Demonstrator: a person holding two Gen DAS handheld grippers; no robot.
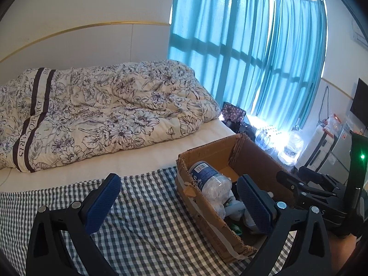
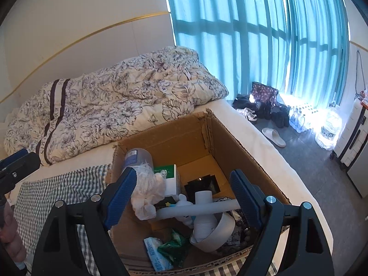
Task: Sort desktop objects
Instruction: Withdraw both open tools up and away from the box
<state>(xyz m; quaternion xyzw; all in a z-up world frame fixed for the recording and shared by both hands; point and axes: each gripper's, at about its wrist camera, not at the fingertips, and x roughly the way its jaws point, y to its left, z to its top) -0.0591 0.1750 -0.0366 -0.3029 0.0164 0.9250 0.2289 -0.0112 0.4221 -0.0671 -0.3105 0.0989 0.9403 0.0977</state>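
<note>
A cardboard box (image 2: 184,138) stands open on a checked cloth (image 2: 46,195) and holds several things. Among them are a clear bottle with a blue label (image 2: 135,158), a green-and-white carton (image 2: 168,172), a black packet (image 2: 204,184), a grey pipe piece (image 2: 202,207), a grey ring (image 2: 218,232) and a tissue pack (image 2: 156,253). My right gripper (image 2: 182,199) hangs open over the box's near end, with nothing between its pads. My left gripper (image 1: 181,203) is open and empty, above the cloth at the box's (image 1: 253,151) left wall. The bottle (image 1: 204,172) leans inside that wall.
The cloth (image 1: 138,218) lies on a bed with a floral duvet (image 1: 103,115) behind it. To the right the mattress edge drops to a grey floor with a slipper (image 2: 273,136), shoes (image 2: 264,110), water bottles (image 2: 326,128) and a suitcase (image 2: 354,138). A person's hand (image 2: 9,230) shows at left.
</note>
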